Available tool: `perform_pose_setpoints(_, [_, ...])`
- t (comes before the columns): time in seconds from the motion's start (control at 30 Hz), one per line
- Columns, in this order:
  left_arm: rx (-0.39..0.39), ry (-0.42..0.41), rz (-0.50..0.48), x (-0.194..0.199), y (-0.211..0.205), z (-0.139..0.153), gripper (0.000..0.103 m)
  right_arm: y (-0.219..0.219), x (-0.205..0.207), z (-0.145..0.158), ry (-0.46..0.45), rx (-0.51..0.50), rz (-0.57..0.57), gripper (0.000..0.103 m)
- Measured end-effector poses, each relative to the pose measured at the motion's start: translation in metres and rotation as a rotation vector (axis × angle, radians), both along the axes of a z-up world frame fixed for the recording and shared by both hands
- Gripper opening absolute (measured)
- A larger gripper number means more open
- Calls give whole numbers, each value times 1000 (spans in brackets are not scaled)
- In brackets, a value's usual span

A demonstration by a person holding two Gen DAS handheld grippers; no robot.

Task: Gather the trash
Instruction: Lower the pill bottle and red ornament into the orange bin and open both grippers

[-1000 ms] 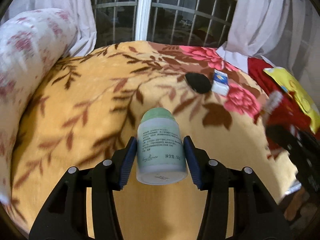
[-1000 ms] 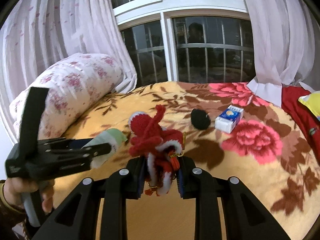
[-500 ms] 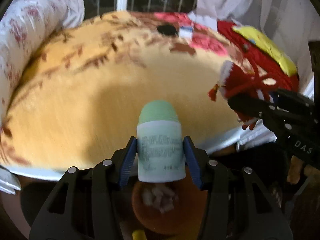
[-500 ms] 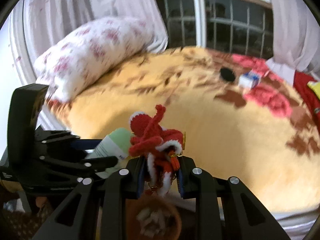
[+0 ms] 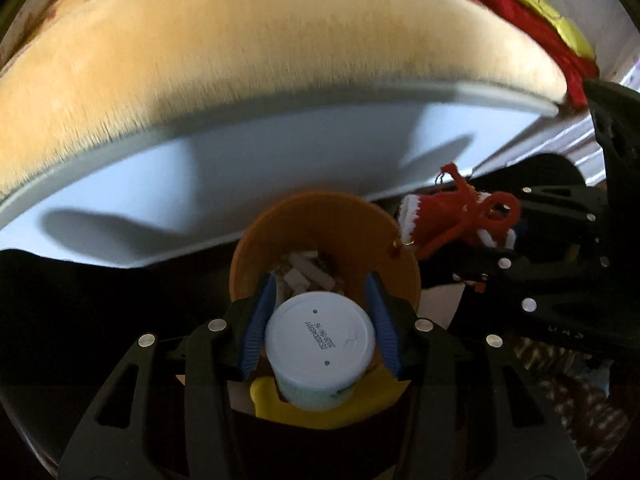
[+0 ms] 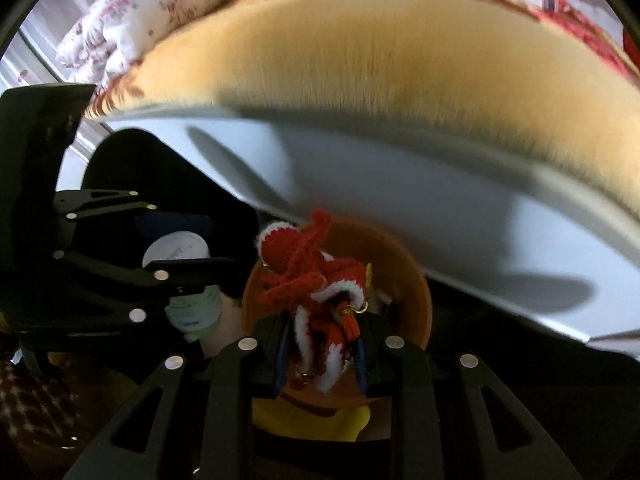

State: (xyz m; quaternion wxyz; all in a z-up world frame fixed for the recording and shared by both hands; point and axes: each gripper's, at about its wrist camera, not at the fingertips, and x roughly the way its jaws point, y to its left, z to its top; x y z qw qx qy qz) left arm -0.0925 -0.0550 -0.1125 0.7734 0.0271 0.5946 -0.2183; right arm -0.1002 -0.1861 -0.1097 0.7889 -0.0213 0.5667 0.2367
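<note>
We hold both grippers over the orange bin, which stands on the dark floor just below the white edge of the bed. Our left gripper points down with its blue pads spread wider than the bottle; a small gap shows on each side, so the bottle looks loose between them, base up, above the near part of the bin's mouth. From the right wrist view the bottle sits just left of the bin's rim. Our right gripper is clamped on the red knit toy, which hangs above the bin's opening. White scraps lie inside the bin, and a yellow item sits at its near side. The bed's edge runs close behind the bin, while the floor to either side lies in shadow. The two grippers are near each other, the left one just beside the toy.
</note>
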Motion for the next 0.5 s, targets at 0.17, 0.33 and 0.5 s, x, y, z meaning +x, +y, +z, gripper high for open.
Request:
perform_pose_setpoints(0.17, [-21, 6, 14, 0, 6, 0, 45, 6, 0, -19, 43, -39, -1, 32])
perform_pose_setpoints(0.33, [-37, 8, 35, 3, 12, 10, 50, 3, 2, -22, 59, -56, -36, 62])
perform_pose_setpoints(0.5, [-33, -37, 68, 8, 19, 23, 54, -17, 4, -11, 14, -64, -88, 64])
